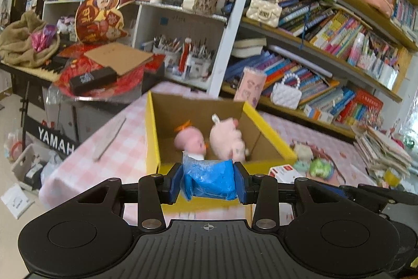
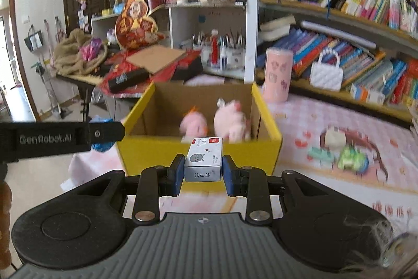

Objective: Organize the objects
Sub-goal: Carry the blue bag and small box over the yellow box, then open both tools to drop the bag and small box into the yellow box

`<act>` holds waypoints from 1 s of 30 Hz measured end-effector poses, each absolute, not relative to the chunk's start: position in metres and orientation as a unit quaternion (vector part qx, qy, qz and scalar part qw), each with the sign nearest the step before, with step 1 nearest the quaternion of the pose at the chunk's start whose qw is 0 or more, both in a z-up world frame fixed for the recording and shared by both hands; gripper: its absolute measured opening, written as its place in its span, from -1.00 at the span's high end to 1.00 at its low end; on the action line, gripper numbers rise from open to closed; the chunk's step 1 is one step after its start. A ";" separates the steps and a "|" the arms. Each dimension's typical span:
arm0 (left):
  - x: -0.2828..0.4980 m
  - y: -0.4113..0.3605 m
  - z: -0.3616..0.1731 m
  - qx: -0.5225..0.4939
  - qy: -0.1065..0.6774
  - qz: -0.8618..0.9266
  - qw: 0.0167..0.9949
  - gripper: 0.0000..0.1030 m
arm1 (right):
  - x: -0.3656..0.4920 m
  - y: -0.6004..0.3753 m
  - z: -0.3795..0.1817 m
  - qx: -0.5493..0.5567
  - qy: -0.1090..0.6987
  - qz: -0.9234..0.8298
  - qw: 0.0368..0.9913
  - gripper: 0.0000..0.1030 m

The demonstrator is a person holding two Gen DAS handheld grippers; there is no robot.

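Left tongs pinch a blue packet crosswise between both pads — the packet is crumpled and bulges past the fingers on either side. Just ahead of them stands the box, open-topped, yellow outside, bare cardboard inside, on a table with a pink check cloth. The packet is held over the box's near wall.

Inside the box, ahead of the left tongs: a doll with a pink head and orange bow to the left, a pink plush to the right, the two close together. Both are blurred.

Right tongs grip a small carton by its long sides — white and grey, a cat face printed on top, red label at the far end. It sits level, pointing at the box, just short of the near wall. The doll and plush show beyond it.

Right of the right tongs, on the cloth: a cream toy, a teal piece and a green toy, near one another, smeared by blur. Farther ahead and right, a pink cylinder stands upright beside the box's far corner.

Left of the right tongs, a black strap reading "GenRobot.AI" crosses the view.
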State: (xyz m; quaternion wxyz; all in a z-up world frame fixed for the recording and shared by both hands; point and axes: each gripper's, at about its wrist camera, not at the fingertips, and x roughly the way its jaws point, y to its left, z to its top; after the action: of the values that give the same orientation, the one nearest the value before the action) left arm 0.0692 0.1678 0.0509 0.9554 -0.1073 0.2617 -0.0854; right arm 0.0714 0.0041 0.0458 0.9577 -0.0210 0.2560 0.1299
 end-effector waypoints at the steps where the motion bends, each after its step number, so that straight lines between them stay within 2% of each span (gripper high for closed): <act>1: 0.077 0.167 0.053 -0.111 0.258 -0.085 0.956 0.24 | 0.080 0.003 0.050 -0.023 0.249 0.130 0.959 0.44; 7: 0.123 0.158 0.054 -0.105 0.253 -0.074 0.959 0.24 | 0.136 -0.001 0.063 -0.028 0.224 0.128 0.966 0.44; 19: 0.188 0.139 0.005 -0.066 0.323 -0.028 0.944 0.24 | 0.221 0.012 -0.003 -0.092 0.315 0.159 0.931 0.44; 25: 0.197 0.136 -0.003 -0.054 0.339 -0.015 0.939 0.22 | 0.225 0.012 -0.007 -0.086 0.320 0.173 0.928 0.43; 28: 0.195 0.140 0.001 -0.064 0.336 -0.018 0.940 0.01 | 0.220 0.009 -0.003 -0.084 0.312 0.158 0.933 0.35; 30: 0.191 0.141 0.007 -0.066 0.324 -0.018 0.943 -0.26 | 0.217 0.003 0.002 -0.075 0.306 0.152 0.937 0.32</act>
State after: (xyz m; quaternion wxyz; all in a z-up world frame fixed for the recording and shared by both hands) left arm 0.1915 0.1408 0.0066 0.9434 -0.0659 0.3245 -0.0183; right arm 0.2167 0.0032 0.0024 0.9369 -0.0751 0.3058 0.1518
